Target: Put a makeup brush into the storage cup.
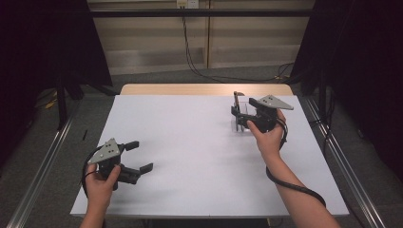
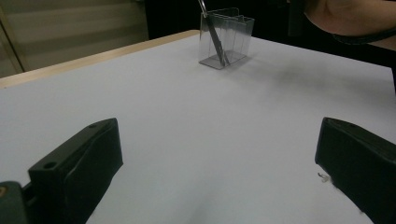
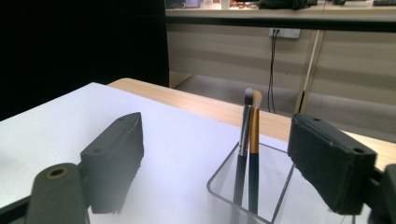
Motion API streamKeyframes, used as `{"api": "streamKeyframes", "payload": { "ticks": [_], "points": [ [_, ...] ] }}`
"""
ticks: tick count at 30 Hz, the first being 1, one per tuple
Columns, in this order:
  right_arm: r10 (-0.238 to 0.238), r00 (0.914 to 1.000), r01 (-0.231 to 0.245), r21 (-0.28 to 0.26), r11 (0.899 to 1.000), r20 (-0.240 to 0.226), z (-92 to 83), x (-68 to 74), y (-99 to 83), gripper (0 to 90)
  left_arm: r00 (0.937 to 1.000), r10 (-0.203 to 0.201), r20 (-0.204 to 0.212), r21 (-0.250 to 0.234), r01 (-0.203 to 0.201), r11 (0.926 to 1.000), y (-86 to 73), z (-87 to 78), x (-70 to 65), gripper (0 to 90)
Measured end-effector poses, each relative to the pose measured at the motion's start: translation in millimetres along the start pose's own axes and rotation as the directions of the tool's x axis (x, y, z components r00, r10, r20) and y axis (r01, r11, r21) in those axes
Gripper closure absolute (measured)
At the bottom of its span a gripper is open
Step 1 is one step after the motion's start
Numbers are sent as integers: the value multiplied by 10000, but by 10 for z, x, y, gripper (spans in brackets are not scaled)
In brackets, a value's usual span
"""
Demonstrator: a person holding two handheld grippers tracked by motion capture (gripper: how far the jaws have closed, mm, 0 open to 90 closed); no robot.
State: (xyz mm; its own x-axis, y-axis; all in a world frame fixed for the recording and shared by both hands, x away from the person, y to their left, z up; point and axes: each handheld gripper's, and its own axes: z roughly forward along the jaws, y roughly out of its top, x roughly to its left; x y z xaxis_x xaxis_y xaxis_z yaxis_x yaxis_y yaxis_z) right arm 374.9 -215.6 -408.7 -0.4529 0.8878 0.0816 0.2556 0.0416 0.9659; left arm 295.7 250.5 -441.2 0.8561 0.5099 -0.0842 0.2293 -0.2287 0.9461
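A white table (image 1: 199,156) with a wooden far edge stands on grey carpet, dark curtains on both sides. The right gripper (image 3: 215,163), jaws spread, hovers over a clear holder (image 3: 243,186) with two brushes (image 3: 250,140); the left gripper (image 1: 138,156) waits spread.

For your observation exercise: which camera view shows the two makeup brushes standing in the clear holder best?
The right gripper view: the makeup brushes stand close and sharp, bristles up, in the clear holder. The left gripper view shows them far off as thin handles. In the high view they are tiny.
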Motion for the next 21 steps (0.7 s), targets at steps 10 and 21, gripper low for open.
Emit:
{"api": "streamKeyframes", "payload": {
  "ticks": [10, 21],
  "points": [
    [-3, 9998, 5, 112, 9999, -187, -34, 8, -45, 138, 10000, 7, -2, 20, -7, 10000, -3, -2, -5, 6],
    [-164, 9991, 167, 63, 9998, -384, -106, 15, -48, 113, 9999, -2, -113, 64, 3, 10000, -18, -26, -13, 6]
  ]
}}
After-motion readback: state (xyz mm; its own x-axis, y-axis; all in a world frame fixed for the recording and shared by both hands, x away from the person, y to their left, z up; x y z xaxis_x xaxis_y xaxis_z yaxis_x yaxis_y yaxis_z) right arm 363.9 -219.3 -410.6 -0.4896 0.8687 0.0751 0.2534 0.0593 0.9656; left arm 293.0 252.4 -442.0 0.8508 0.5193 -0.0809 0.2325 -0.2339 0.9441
